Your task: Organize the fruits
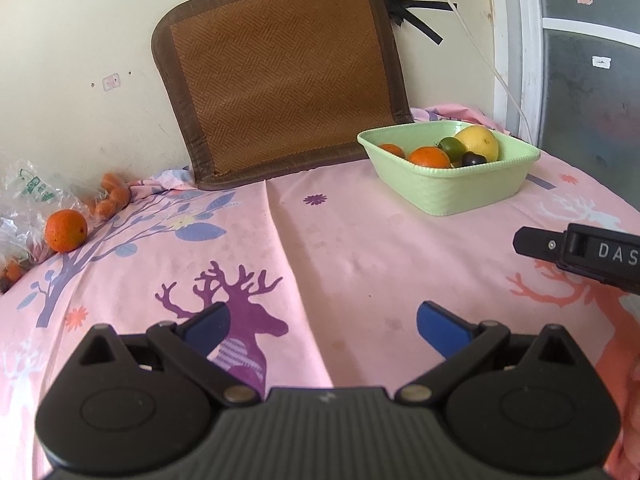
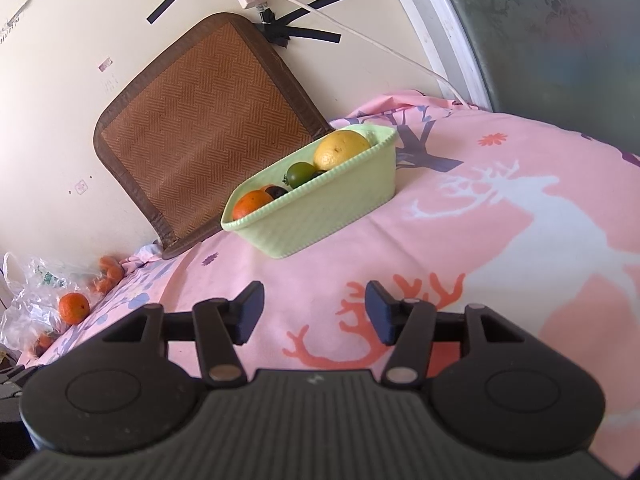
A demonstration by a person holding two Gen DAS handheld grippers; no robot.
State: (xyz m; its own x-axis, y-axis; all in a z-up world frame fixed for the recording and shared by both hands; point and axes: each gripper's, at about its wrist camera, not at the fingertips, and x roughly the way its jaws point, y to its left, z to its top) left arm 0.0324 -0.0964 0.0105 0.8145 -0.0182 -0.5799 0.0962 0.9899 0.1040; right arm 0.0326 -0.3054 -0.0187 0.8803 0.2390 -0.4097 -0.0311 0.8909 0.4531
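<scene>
A light green basket [image 1: 460, 194] [image 2: 320, 216] stands on the pink cloth at the back right. It holds a large yellow fruit [image 1: 480, 142] [image 2: 340, 148], a green fruit [image 1: 452, 148] [image 2: 301, 173], a dark fruit [image 1: 474, 159] [image 2: 276, 191] and oranges [image 1: 430, 157] [image 2: 251, 203]. A loose orange [image 1: 65, 230] [image 2: 74, 307] lies at the far left edge. My left gripper [image 1: 324, 330] is open and empty, low over the cloth. My right gripper [image 2: 314, 312] is open and empty, in front of the basket; its side shows in the left wrist view [image 1: 576, 254].
A brown woven mat [image 1: 280, 76] [image 2: 200, 128] leans on the wall behind the table. A clear plastic bag [image 1: 28, 200] [image 2: 36, 296] with small oranges [image 1: 110, 196] [image 2: 106, 276] lies at the left edge. A white cable [image 1: 480, 48] hangs by the window frame.
</scene>
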